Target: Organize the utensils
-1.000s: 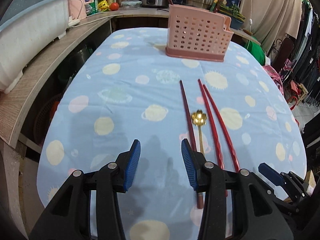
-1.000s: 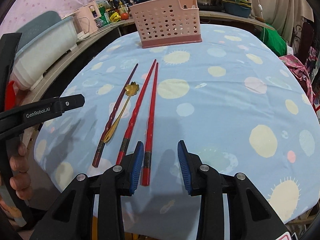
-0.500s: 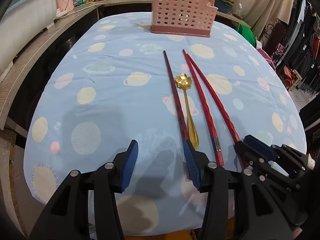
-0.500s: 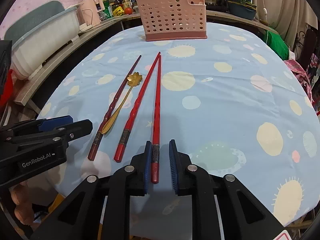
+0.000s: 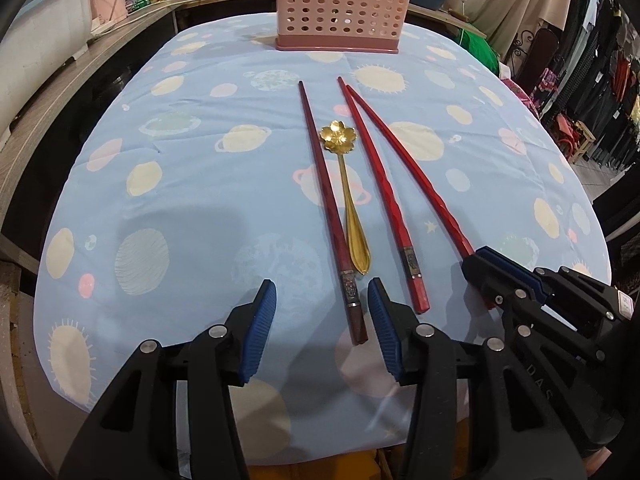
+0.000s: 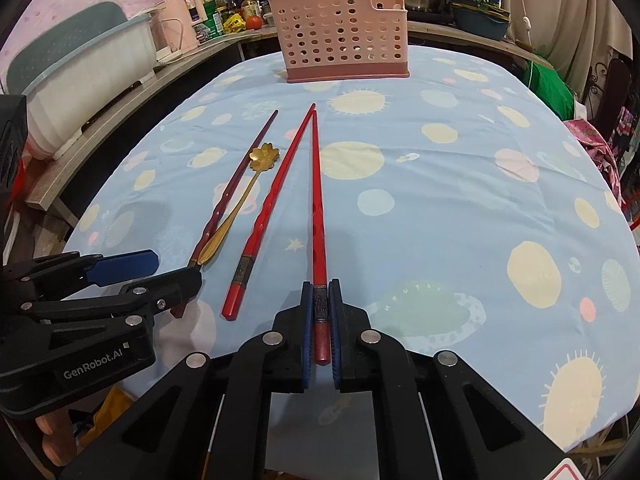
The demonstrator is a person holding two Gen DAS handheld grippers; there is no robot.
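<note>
Soft, even indoor light falls on the blue-clothed surface, and both views are sharp at the centre. Faint grey shadows lie on the cloth just ahead of the left hand-held gripper. Fisheye distortion bows the surface's edges, and black vignetting fills the corners.

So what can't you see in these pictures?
- Inside the pink basket: both views show only its holed walls, so its contents stay hidden.
- Dark chopstick's near end: right view, covered by the left tool.
- Bright chopstick's near end: left view, covered by the right tool.
- Shelf jars: too small to read.
</note>
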